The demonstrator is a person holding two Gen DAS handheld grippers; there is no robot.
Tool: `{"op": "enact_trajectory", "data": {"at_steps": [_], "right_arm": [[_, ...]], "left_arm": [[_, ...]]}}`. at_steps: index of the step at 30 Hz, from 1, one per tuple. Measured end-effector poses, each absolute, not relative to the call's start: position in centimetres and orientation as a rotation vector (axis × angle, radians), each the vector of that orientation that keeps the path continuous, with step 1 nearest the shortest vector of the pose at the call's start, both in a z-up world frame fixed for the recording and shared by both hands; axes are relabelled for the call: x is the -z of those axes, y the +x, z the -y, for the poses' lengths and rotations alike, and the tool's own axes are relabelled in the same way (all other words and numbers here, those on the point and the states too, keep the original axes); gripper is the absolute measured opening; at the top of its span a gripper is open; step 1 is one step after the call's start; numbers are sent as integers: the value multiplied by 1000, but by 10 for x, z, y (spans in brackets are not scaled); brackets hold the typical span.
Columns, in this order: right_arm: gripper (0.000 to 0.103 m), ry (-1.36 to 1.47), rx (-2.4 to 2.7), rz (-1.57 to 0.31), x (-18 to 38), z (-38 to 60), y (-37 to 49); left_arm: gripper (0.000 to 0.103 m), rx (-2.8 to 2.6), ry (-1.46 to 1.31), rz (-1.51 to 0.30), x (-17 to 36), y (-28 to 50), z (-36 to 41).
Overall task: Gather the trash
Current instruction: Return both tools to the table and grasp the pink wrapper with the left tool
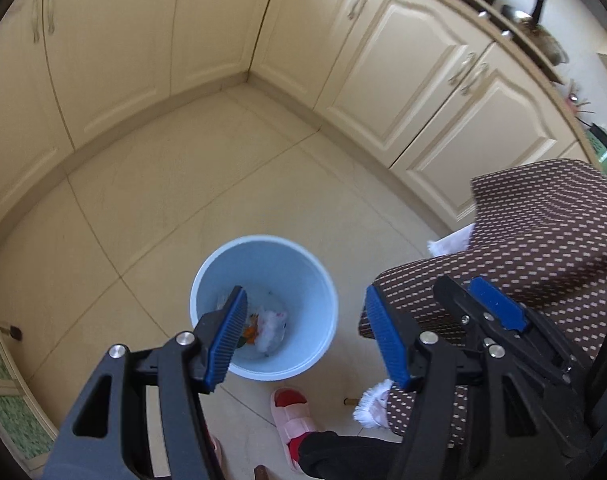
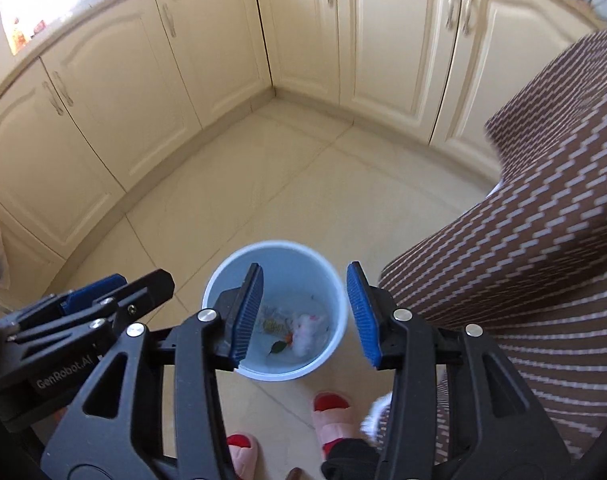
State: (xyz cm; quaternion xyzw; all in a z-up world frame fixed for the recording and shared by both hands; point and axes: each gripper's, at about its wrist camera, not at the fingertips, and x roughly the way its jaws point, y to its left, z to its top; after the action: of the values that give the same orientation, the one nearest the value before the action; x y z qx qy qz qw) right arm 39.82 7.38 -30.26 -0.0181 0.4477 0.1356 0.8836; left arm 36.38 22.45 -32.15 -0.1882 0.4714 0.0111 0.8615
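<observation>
A light blue bin (image 1: 301, 276) (image 2: 303, 276) stands on the tiled floor right below both grippers. In its bottom lie a crumpled white tissue (image 1: 271, 330) (image 2: 309, 330), orange scraps (image 1: 250, 330) and a green leaf (image 2: 278, 346). My left gripper (image 1: 307, 340) hangs above the bin, open, with nothing between its blue pads. My right gripper (image 2: 305, 316) is also above the bin, open and empty. Each gripper shows from the side in the other's view: the right gripper (image 1: 477, 300) and the left gripper (image 2: 119, 292).
Cream cabinet doors (image 1: 403, 64) (image 2: 115, 92) meet in a corner behind the bin. A brown dotted sleeve (image 1: 543, 240) (image 2: 543, 220) fills the right side. Pink slippers with red toes (image 1: 291, 412) (image 2: 331, 420) stand just in front of the bin. A small brown bit (image 1: 348, 401) lies on the floor.
</observation>
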Motion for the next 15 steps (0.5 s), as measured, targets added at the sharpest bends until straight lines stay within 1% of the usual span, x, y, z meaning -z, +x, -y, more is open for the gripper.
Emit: {"op": "enact_trajectory", "data": {"at_steps": [4,7,11,15], "right_arm": [[43,-68,-274,-819,247,-49,368],[44,-92,-239,-702,194,-19,338],[49,-75,-180,-589,140,32,298],[50,-53,-102,-528,107,91,268]], "left_arm": [[61,21,-385,-889,265,344,-203],[61,56,-342,-804,215,328,-177],[62,140,-283,-725,163,311,-131],[62,233,-213,-694,133,302,-75]]}}
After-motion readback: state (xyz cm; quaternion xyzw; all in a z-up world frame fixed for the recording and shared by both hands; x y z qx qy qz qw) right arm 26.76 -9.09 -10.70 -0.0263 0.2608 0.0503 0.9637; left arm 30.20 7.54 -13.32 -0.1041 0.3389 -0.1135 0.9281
